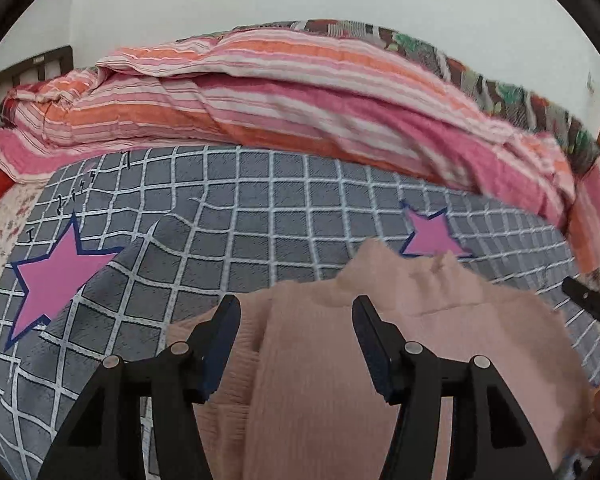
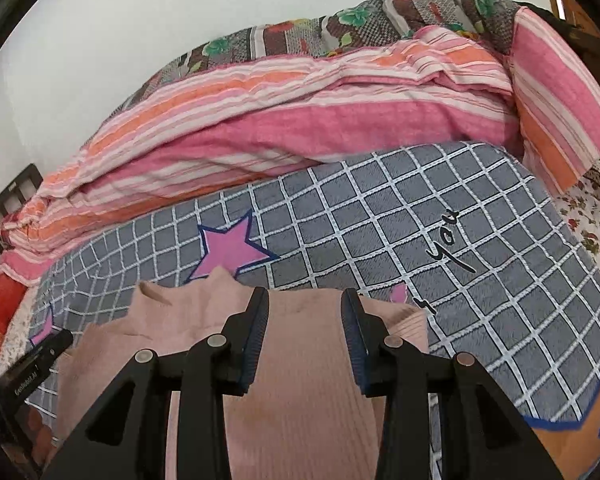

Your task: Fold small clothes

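Observation:
A small pale pink ribbed top (image 1: 312,360) lies flat on a grey checked blanket (image 1: 240,208) on a bed. Its collar points away from me and a sleeve looks folded over the body. My left gripper (image 1: 296,312) is open, just above the top's left part, holding nothing. In the right wrist view the same top (image 2: 300,380) lies under my right gripper (image 2: 305,304), which is open and empty over the top's right part. Each gripper shows at the edge of the other's view, the right one (image 1: 588,300) and the left one (image 2: 40,356).
A rolled pink and orange striped quilt (image 1: 260,96) lies along the far side of the bed, with a floral blanket (image 2: 380,12) behind it against the wall. Pink stars (image 1: 56,276) mark the blanket. A dark wooden bed frame (image 1: 24,72) stands at the far left.

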`<state>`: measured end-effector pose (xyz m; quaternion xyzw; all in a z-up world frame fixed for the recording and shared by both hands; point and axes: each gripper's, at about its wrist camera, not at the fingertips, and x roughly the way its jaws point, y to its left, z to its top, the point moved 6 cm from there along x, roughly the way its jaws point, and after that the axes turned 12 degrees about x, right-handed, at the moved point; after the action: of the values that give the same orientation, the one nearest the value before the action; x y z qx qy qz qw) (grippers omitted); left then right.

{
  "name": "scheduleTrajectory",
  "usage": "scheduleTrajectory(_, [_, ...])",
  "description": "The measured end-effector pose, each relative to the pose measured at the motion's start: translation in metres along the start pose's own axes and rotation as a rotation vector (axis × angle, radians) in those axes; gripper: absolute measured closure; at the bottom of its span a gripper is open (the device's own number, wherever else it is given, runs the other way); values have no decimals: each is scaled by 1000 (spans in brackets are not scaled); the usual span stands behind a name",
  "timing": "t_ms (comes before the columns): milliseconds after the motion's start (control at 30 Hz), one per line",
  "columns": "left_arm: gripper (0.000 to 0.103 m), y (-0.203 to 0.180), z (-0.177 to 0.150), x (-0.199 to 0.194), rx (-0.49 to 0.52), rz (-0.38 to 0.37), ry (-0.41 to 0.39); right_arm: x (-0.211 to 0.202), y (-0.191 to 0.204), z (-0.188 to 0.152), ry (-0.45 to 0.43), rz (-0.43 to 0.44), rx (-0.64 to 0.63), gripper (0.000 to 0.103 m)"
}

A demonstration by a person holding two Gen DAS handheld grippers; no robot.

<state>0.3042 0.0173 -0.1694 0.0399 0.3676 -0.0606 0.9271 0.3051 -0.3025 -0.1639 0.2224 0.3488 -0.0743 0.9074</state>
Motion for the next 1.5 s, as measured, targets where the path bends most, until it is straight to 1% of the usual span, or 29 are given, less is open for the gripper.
scheduleTrajectory(100, [47, 2, -12, 14, 4, 9, 59, 14, -10, -8, 35, -6, 21, 66])
scheduleTrajectory(133, [47, 2, -14, 15, 9, 8, 66, 17, -13, -10, 43, -7, 28, 66])
scheduleTrajectory(233, [47, 3, -16, 13, 6, 19, 54, 25, -16, -16, 63, -24, 12, 66])
scheduleTrajectory(367, [47, 8, -21, 8, -8, 8, 44, 27, -22, -20, 80, -38, 23, 65])
scheduleTrajectory(433, [47, 10, -22, 9, -31, -17, 47, 28, -24, -23, 100, -49, 23, 62])
scheduleTrajectory(500, [47, 12, -22, 11, -49, -36, 45, 31, -25, -26, 119, -52, 25, 62])
scheduleTrajectory(567, [47, 11, -22, 14, -47, -45, 58, 33, -24, -28, 123, -64, 17, 62])
scheduleTrajectory(700, [47, 7, -22, 23, -33, -37, 73, 39, -21, -30, 137, -91, 12, 63])
scheduleTrajectory(733, [50, 7, -23, 25, -30, -33, 82, 40, -20, -30, 135, -97, 5, 70])
scheduleTrajectory(767, [59, 7, -24, 27, -31, -23, 89, 41, -20, -30, 135, -103, -2, 74])
scheduleTrajectory(800, [62, 7, -25, 28, -34, -8, 94, 42, -19, -30, 134, -108, -7, 84])
scheduleTrajectory(833, [65, 7, -25, 28, -36, -2, 92, 41, -19, -30, 130, -103, -7, 89])
scheduleTrajectory(867, [74, 7, -25, 28, -36, -3, 87, 41, -19, -29, 125, -93, -5, 91])
scheduleTrajectory(900, [79, 6, -24, 28, -35, -7, 86, 40, -18, -29, 121, -86, -4, 95])
scheduleTrajectory(967, [94, 5, -24, 30, -38, -15, 90, 38, -17, -27, 116, -58, 7, 96])
scheduleTrajectory(1067, [96, 9, -23, 27, -69, 3, 66, 33, -14, -24, 101, -4, 32, 97])
scheduleTrajectory(1100, [96, 11, -22, 23, -86, 0, 52, 29, -11, -23, 91, 32, 37, 97])
scheduleTrajectory(1200, [96, 21, -19, 14, -120, 9, 12, 19, -2, -18, 53, 98, 33, 97])
scheduleTrajectory(1267, [96, 24, -19, 15, -124, 7, 20, 15, 2, -16, 44, 143, 34, 97])
scheduleTrajectory(1333, [96, 28, -20, 19, -140, 17, 26, 14, 6, -13, 28, 161, 38, 97])
scheduleTrajectory(1367, [96, 29, -20, 21, -142, 14, 31, 15, 6, -12, 19, 157, 36, 97])
scheduleTrajectory(1400, [96, 30, -20, 22, -143, 16, 35, 17, 5, -12, 11, 134, 31, 97])
scheduleTrajectory(1467, [96, 30, -21, 25, -142, 21, 43, 28, 0, -14, 25, 35, 21, 97])
scheduleTrajectory(1500, [96, 28, -22, 26, -134, 26, 53, 40, -8, -19, 68, -35, 30, 97])
